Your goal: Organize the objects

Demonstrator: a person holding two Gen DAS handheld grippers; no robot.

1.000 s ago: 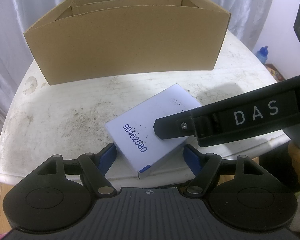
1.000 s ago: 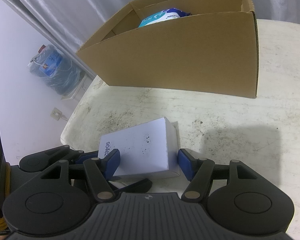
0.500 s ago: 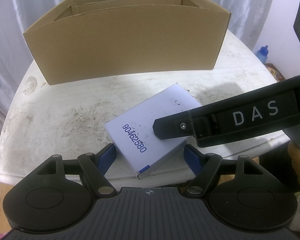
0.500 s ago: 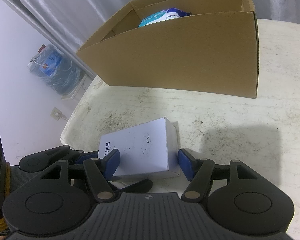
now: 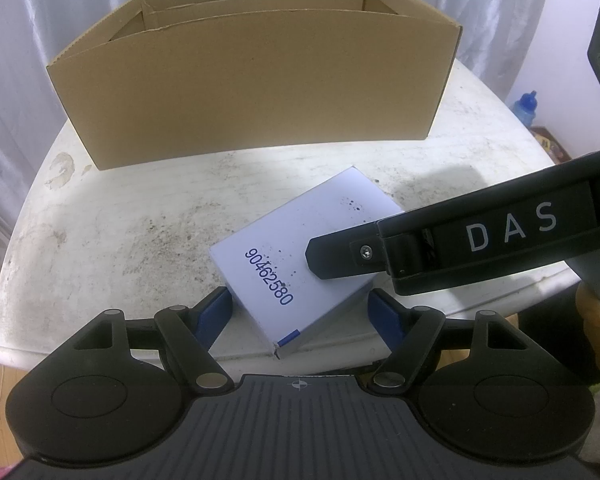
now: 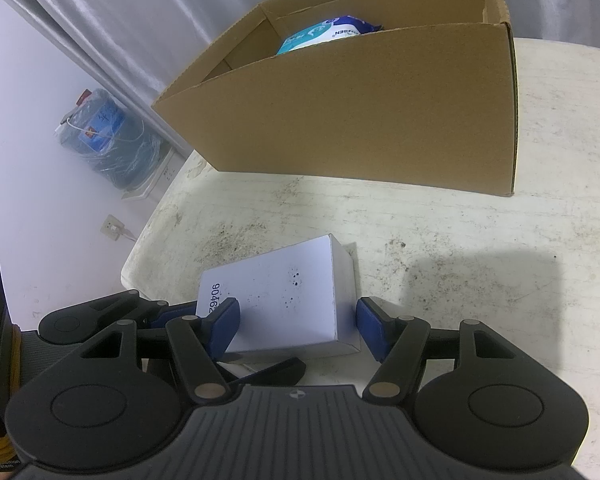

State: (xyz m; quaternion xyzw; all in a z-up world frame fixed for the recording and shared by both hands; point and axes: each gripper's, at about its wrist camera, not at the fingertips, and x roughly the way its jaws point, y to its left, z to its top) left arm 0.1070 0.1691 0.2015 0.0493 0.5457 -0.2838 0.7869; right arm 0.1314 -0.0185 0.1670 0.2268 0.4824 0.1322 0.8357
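White card, stamped with a blue number, marks the small carton point(image 5: 300, 256) lying at the near edge of the stained bench point(image 5: 140, 216), a corner overhanging. The left hand-held gripper point(image 5: 300, 312) and right hand-held gripper point(image 6: 296, 322) each straddle it, jaws apart, with slight gaps at the blue pads, neither yet clamped. The doubled approach looks meant to steady the carton for lifting into the open cardboard box point(image 6: 360, 120) well behind, where a blue-and-white packet point(image 6: 324, 32) already sits. Which one will take the carton cannot be told.
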